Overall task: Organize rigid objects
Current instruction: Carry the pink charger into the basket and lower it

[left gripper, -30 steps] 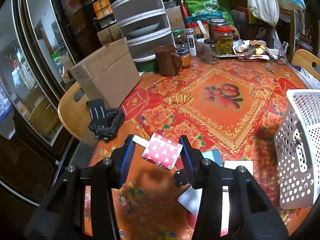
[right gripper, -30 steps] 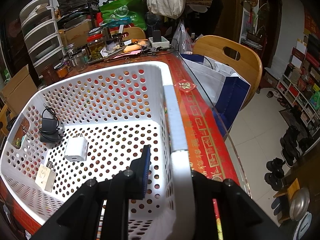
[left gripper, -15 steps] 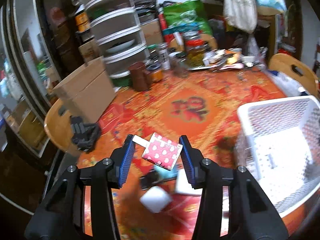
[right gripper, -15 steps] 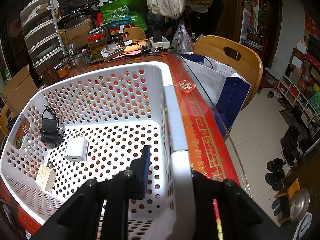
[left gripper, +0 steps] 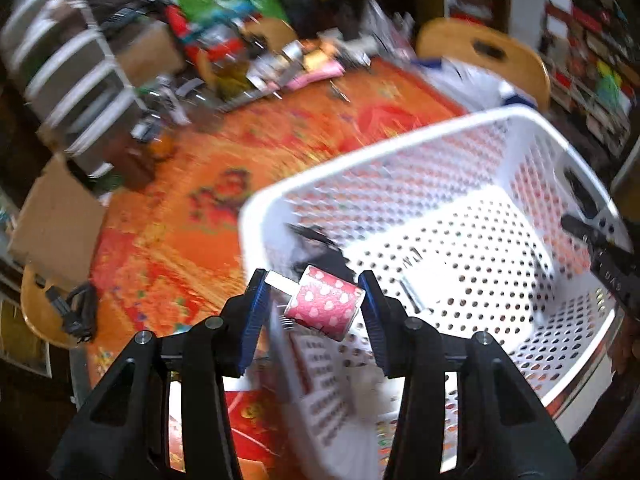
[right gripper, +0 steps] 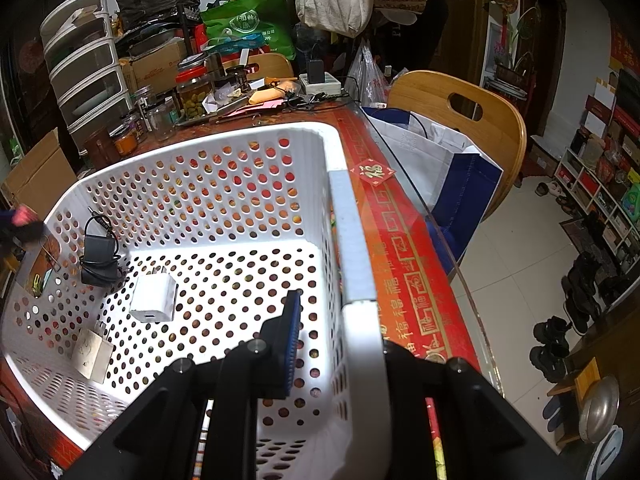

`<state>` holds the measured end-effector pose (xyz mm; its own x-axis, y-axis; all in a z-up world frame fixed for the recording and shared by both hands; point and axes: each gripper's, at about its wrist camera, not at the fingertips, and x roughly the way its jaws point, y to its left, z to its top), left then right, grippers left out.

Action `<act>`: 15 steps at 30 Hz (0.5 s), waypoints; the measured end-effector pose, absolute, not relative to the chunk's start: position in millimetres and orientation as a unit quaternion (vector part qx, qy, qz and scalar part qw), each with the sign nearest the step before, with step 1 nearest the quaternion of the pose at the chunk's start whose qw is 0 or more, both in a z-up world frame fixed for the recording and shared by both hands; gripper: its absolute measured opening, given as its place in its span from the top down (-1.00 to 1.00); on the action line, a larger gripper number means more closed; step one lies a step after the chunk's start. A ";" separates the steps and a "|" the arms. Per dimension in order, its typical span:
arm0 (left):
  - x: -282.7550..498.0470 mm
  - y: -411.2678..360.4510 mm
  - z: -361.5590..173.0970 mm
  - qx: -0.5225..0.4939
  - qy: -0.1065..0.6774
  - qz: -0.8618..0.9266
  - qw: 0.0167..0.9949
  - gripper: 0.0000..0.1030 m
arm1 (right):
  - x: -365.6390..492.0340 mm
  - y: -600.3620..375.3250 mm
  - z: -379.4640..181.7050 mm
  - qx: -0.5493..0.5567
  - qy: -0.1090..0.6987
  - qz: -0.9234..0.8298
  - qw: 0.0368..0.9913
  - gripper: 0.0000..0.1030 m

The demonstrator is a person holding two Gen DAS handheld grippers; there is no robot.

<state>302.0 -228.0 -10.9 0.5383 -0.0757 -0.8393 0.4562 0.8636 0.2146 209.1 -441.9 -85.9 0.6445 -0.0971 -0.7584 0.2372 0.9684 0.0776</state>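
The left claw (left gripper: 312,304), clenched on the pink heart-print charger (left gripper: 325,301), has swung from the surface (left gripper: 168,216) to above the white basket (left gripper: 400,152). The right claw (right gripper: 340,336) stays clamped on the basket's rim at 5 o'clock. Inside lie a white charger (right gripper: 154,298) and a black adapter (right gripper: 98,260).

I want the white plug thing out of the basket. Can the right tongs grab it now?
Probably not yet. The right tongs are clamped on the basket wall, so they're busy. The white charger lies uncovered on the basket floor.
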 end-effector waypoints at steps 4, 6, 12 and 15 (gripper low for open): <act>313.9 -257.1 -39.8 0.245 0.498 -0.160 0.816 0.16 | 209.5 -440.6 -86.2 0.087 0.410 -0.091 0.903 0.63; 317.5 -263.0 -52.9 0.255 0.513 -0.162 0.804 0.16 | 210.0 -440.4 -86.5 0.087 0.411 -0.090 0.903 0.63; 324.4 -272.9 -75.3 0.276 0.532 -0.160 0.784 0.16 | 210.3 -442.1 -87.0 0.089 0.410 -0.088 0.904 0.62; 325.5 -276.8 -79.5 0.280 0.534 -0.164 0.780 0.16 | 210.4 -442.1 -87.1 0.089 0.410 -0.088 0.903 0.62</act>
